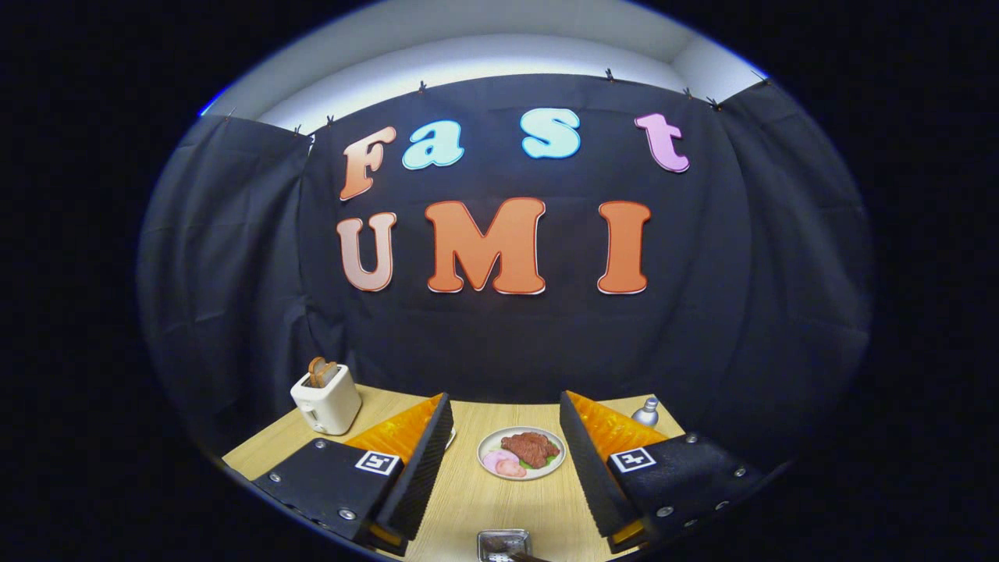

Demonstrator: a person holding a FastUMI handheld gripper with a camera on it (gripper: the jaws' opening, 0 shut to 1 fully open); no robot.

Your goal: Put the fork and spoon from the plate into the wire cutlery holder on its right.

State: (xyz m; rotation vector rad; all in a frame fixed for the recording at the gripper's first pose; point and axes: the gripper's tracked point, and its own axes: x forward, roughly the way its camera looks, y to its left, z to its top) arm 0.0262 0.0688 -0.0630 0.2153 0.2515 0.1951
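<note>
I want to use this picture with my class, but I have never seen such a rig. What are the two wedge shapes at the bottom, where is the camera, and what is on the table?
The two wedges are the fingers of a hand-held gripper, a two-finger clamp that a person carries; there is no robot arm. The camera rides on it and looks forward along the fingers, and its fisheye lens bends the scene into a round picture. The fingers stand wide apart and hold nothing.

On the wooden table, seen between the fingers and a little beyond them, lies a plate with food. To its left stands a pale toaster with toast in its slot. Beyond the right finger a small silvery bottle-like thing peeks out. Nearest the camera, between the fingers, a small metal object is partly cut off; I cannot tell what it is.
</note>
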